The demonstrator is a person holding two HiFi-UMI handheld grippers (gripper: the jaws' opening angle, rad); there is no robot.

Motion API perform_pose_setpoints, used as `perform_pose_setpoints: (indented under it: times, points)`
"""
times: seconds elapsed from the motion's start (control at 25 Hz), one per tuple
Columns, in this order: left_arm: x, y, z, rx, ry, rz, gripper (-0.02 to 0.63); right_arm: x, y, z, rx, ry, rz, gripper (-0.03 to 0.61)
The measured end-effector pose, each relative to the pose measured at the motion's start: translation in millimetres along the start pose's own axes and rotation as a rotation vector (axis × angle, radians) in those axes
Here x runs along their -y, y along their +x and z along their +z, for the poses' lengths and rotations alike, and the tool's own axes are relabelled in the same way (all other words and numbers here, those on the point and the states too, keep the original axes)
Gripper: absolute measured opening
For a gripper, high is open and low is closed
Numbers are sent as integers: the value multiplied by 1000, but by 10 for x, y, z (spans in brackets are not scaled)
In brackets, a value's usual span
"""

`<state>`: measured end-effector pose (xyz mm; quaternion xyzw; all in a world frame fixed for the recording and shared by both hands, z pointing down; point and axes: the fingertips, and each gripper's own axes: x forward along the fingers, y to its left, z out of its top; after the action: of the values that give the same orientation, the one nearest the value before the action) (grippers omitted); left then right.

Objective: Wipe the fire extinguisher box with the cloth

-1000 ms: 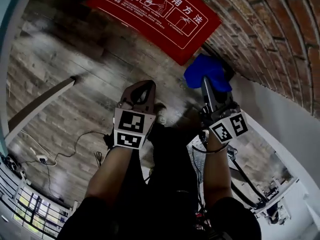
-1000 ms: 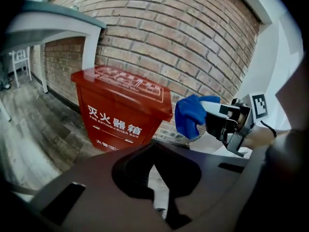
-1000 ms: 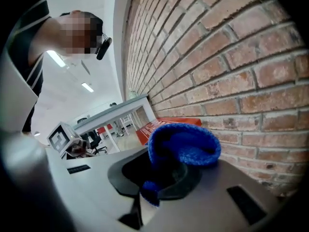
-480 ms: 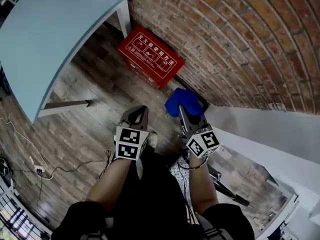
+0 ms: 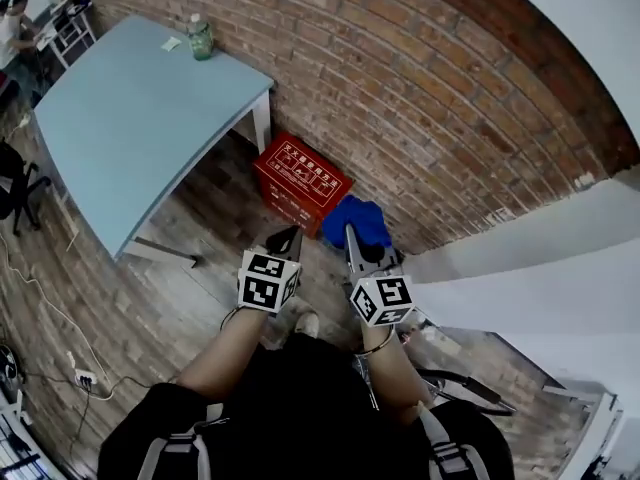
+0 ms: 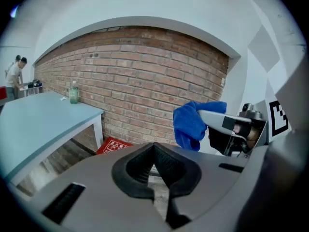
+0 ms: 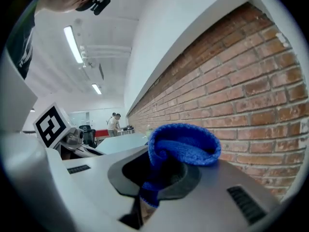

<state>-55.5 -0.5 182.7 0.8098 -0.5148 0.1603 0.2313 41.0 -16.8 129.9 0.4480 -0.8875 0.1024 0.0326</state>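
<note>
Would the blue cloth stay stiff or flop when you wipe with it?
Probably flop: the blue cloth folds and droops where the right gripper pinches it. Likely light too; one pinch holds it all.

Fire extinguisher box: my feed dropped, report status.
Left gripper shut, empty. Right gripper shut on blue cloth. Red box on floor by brick wall, cloth off it. Nothing between.

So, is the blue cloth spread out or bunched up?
Bunched up: the cloth folds over itself, pinched in the right tongs.
</note>
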Motion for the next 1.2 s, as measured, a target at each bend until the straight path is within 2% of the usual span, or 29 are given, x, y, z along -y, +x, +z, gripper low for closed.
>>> perform_pose_setpoints:
  times: [0.2, 0.4, 0.64, 0.88, 1.04, 1.2]
  points:
    - [-90, -345, 170, 24, 69, -64, -6, -304, -77, 293, 43, -24, -100, 43]
    - [-345, -766, 166, 36, 112, -115, -6, -960, -19, 355, 67, -67, -104, 43]
    - [-608, -1129, 5, 30, 143, -157, -6, -1557, -89, 218, 73, -44, -158, 41]
    - [-758, -1314, -297, 3, 178, -186, -6, -1839, -169, -30, 61, -22, -213, 41]
    - [-800, -1413, -342, 9, 181, -199, -6, -1962, -188, -65, 59, -5, -212, 43]
    - [-833, -1473, -328, 20, 180, -210, -6, -2119, -157, -73, 46, -29, -196, 43]
